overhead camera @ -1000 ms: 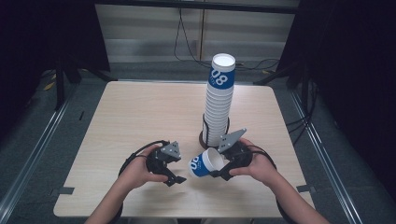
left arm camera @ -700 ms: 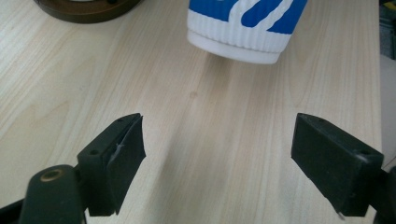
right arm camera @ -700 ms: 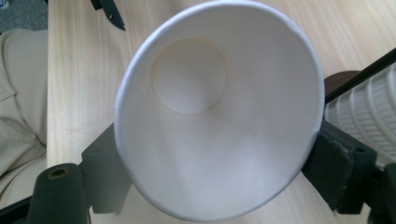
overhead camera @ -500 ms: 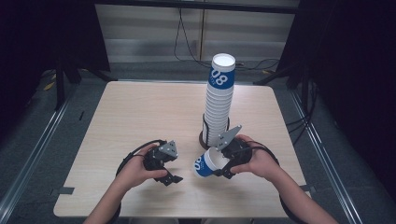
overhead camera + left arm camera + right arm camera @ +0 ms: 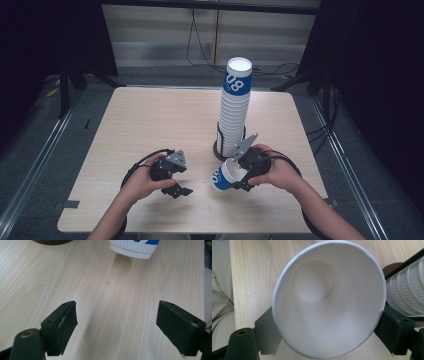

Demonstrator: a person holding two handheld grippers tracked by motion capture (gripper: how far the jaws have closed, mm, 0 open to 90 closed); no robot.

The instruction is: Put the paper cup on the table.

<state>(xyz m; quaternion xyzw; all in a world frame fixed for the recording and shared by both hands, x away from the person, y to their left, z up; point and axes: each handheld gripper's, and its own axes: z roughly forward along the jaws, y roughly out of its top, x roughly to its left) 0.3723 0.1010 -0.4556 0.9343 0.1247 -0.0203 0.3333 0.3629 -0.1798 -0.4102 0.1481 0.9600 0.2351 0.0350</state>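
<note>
On the near half of the pale wooden table (image 5: 150,120), a single paper cup (image 5: 223,176) was held tipped on its side by the right gripper (image 5: 243,176), just in front of the foot of a tall stack of cups (image 5: 233,111). In the high view the cup's blue-printed base was pointed toward the left gripper (image 5: 180,190) and its white mouth was turned back toward the right hand (image 5: 272,170). In the right gripper view the open mouth was seen from behind, with the round bottom visible deep inside, and the two black jaws were set against the rim on either side. The right jaws had just been opening further with the cup between them; the rim seemed to be touched on both sides, though whether it was pressed firmly could not be judged with certainty. The left gripper was held low over the bare wood, its jaws standing apart with nothing between them, and the base of the cup was seen beyond them at the top of its own view. The stack was seated in a dark round holder (image 5: 218,148).
</note>
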